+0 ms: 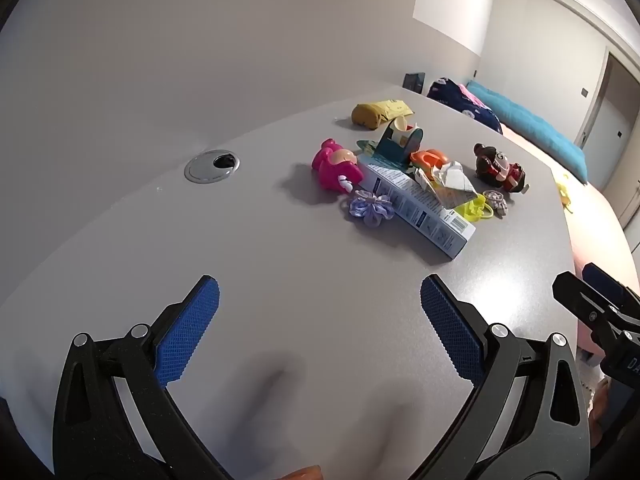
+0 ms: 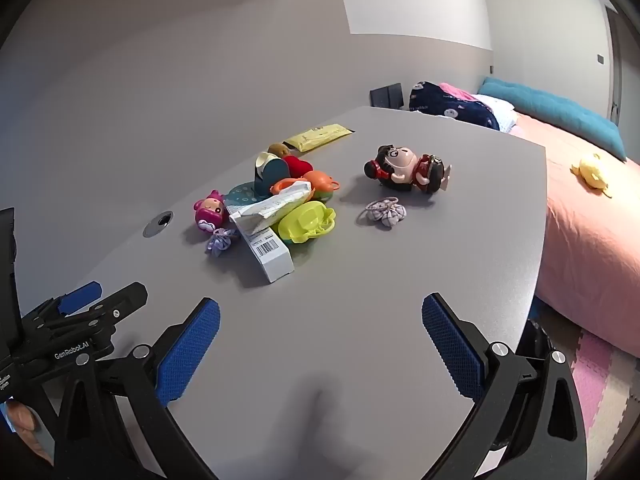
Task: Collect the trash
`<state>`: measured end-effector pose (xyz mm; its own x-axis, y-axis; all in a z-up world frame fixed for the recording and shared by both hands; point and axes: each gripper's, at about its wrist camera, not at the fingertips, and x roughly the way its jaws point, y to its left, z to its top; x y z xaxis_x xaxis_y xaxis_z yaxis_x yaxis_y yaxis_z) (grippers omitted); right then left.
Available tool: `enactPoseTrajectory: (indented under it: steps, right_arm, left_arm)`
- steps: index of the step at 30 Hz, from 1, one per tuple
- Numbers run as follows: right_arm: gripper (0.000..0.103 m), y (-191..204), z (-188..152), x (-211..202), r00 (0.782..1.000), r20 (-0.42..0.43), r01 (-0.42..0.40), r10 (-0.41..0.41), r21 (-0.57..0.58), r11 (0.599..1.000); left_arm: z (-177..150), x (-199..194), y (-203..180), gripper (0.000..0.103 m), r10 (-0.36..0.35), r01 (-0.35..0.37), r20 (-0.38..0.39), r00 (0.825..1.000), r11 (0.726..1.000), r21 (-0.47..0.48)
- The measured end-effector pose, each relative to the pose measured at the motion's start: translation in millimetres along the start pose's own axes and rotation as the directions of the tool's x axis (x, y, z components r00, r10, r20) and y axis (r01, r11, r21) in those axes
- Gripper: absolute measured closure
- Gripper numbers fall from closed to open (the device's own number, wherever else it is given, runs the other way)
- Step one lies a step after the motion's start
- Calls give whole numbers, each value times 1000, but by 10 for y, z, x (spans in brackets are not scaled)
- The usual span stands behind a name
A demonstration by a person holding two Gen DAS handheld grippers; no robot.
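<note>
A pile of clutter lies mid-table. Its trash includes a long white and blue carton [image 1: 420, 206] [image 2: 269, 254], crumpled paper [image 1: 452, 178] [image 2: 276, 208] on top of it, and a yellow packet [image 1: 382, 112] [image 2: 320, 135] farther back. My left gripper [image 1: 320, 300] hovers open over bare table, well short of the carton. My right gripper [image 2: 320, 320] is also open and holds nothing, short of the pile. Each gripper shows at the edge of the other's view: the right one [image 1: 592, 312], the left one [image 2: 92, 300].
Toys surround the trash: a pink doll [image 1: 336, 166] [image 2: 209, 213], a dark-haired figure [image 1: 500, 168] [image 2: 408, 170], purple scrunchies [image 1: 370, 208] [image 2: 386, 212], a yellow-green plastic piece [image 2: 308, 222], a teal holder [image 1: 400, 142]. A cable grommet [image 1: 212, 164] sits left. A pink bed [image 2: 592, 224] flanks the table's right edge.
</note>
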<state>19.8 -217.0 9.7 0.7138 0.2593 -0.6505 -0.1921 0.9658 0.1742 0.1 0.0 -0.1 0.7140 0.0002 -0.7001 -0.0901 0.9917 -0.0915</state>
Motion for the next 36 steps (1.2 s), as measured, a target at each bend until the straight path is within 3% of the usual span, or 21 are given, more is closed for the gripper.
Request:
enactPoseTrajectory:
  steps: [36]
  right_arm:
    - [2,-14,-29,-51,1000,7,7,-7,-6,1000]
  left_arm:
    - [-9,-33,-43,6,1,-1,2,1000,1000,12]
